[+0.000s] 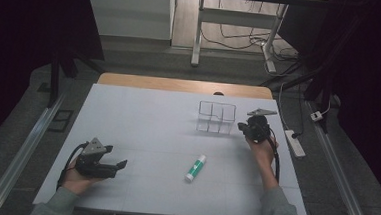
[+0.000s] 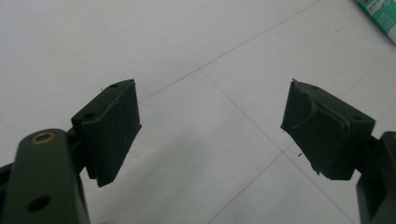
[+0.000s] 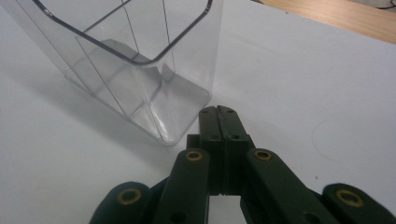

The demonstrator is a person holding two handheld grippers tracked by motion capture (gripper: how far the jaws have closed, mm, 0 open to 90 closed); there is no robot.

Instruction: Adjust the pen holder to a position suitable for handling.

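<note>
My left gripper [image 1: 117, 164] sat near the desk's [image 1: 143, 114] front-left corner, jaws wide apart, aimed toward the glue stick [image 1: 195, 168] lying front-centre. My right gripper [image 3: 218, 122], pressed shut and empty, nudged the clear organizer's [image 3: 140, 70] base near the back-right edge, probably steadying it.

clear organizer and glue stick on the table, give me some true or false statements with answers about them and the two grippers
1. The left gripper has its jaws spread wide apart. True.
2. The right gripper is clamped on the wall of the clear organizer. False: its jaws are shut together on nothing, just beside the organizer's corner.
3. The glue stick stands upright inside the organizer. False: it lies flat on the white table, out in the open between the two grippers.
4. The organizer is divided into compartments, and those in sight are empty. True.
5. The left gripper holds the glue stick. False: nothing is between its jaws.
</note>
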